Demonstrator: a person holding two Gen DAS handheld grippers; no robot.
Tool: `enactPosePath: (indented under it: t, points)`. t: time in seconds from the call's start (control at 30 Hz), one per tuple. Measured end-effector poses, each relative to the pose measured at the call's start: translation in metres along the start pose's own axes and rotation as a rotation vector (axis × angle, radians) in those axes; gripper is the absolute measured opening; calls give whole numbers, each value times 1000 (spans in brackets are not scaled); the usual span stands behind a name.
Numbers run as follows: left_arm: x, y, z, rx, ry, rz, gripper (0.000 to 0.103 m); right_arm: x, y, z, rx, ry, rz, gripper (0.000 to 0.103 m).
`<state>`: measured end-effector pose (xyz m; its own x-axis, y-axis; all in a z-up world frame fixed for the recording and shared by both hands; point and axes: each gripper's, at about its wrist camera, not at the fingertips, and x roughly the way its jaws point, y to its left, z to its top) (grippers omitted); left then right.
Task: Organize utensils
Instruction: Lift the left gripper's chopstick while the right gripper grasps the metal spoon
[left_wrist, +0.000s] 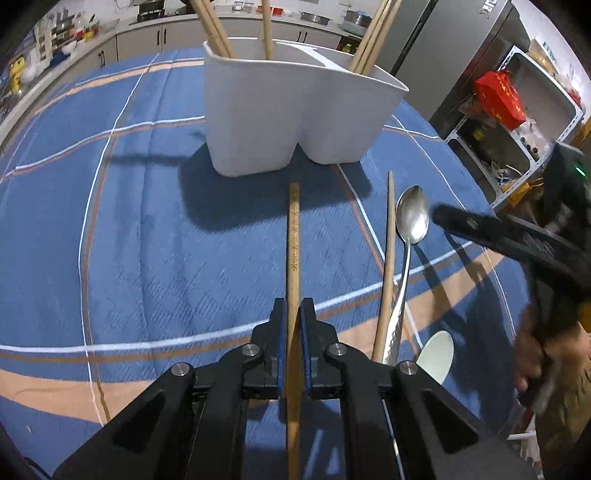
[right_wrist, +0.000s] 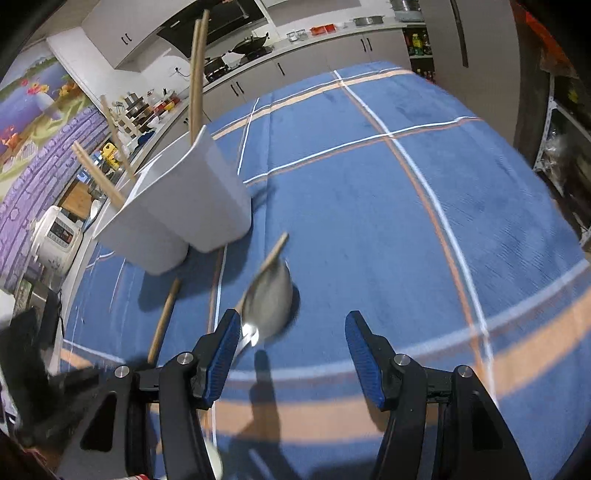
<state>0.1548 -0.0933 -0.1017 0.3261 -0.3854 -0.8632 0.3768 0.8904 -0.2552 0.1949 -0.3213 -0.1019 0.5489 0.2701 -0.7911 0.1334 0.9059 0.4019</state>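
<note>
My left gripper (left_wrist: 293, 306) is shut on a wooden chopstick (left_wrist: 293, 236) that points toward the white two-part utensil holder (left_wrist: 295, 118), which has several chopsticks standing in it. To its right on the blue cloth lie another chopstick (left_wrist: 388, 258), a metal spoon (left_wrist: 412, 221) and a white spoon (left_wrist: 437, 354). My right gripper (right_wrist: 291, 325) stands open above the cloth, and the metal spoon (right_wrist: 269, 302) lies by its left finger. The holder (right_wrist: 177, 221) is at the left, with the left gripper's chopstick (right_wrist: 164, 317) below it.
The blue checked cloth (right_wrist: 369, 203) covers the table. Kitchen counters (left_wrist: 147, 40) run behind it. A metal rack (left_wrist: 517, 129) with a red box stands off the table's right side. A person's hand (left_wrist: 535, 362) holds the right gripper.
</note>
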Motion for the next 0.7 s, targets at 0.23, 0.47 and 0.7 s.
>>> enactPosePath:
  t: [0.23,0.47,0.7]
  points:
    - [13,-1,16,-11,53,-18,7,13,9,5,-19,-2,14,52]
    - [22,-23,32,73,90,19,17,16,16,-1,-25,18,14,26]
    - [37,-46,41,147,65,51,8,6,11,-5,6,15,5,5]
